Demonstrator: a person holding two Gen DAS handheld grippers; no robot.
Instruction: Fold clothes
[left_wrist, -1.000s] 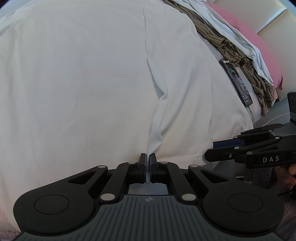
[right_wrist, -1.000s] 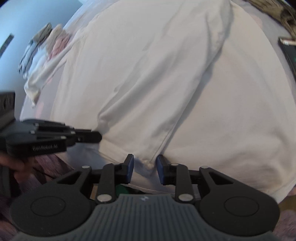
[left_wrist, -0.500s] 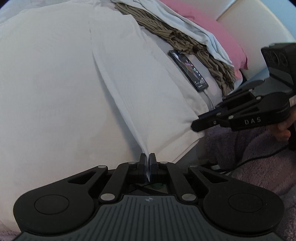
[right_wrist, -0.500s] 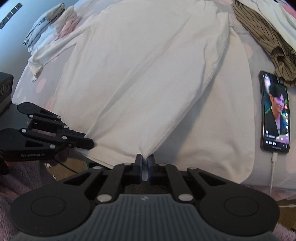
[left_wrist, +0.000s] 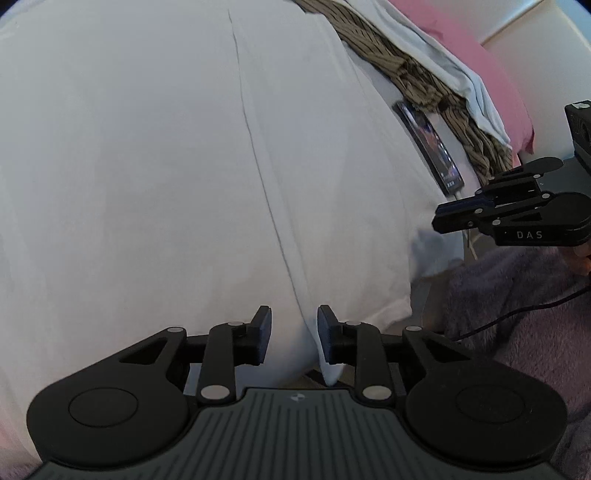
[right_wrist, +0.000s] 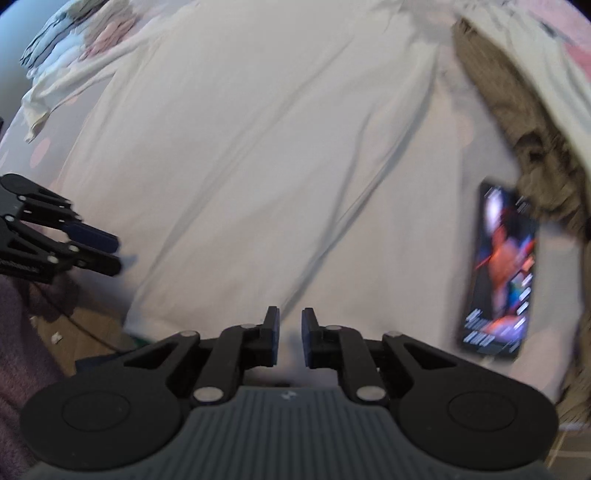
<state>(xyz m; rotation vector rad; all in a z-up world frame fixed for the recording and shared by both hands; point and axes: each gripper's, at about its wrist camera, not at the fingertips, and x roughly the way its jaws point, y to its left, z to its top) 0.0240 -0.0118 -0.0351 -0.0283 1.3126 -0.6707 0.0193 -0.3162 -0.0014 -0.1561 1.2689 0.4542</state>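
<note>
1. No box, basket or other container shows in either view; the clothes lie loose on the bed.
2. The white garment (left_wrist: 166, 166) is spread flat across the bed, filling most of both views, its near hem at the bed's edge just under both grippers.
3. The left gripper (left_wrist: 294, 334) has its jaws opening; a fold of the garment's hem stands in the gap, close against the right-hand pad, and the pads do not press it.
4. The right gripper (right_wrist: 290, 338) has its jaws opening too, a narrower gap, with white cloth seen behind it and nothing pinched.
5. The left wrist view alone shows a long seam-like crease (left_wrist: 255, 155) down the garment and a pink cloth (left_wrist: 476, 62) beyond the striped brown garment (left_wrist: 417, 77).
6. The right wrist view alone shows a small pile of pale clothes (right_wrist: 74, 33) at the far left.
7. A lit phone (right_wrist: 498, 273) lies beside the garment, its far end touching the striped brown garment.
8. The garment looks smooth, with soft diagonal wrinkles.
</note>
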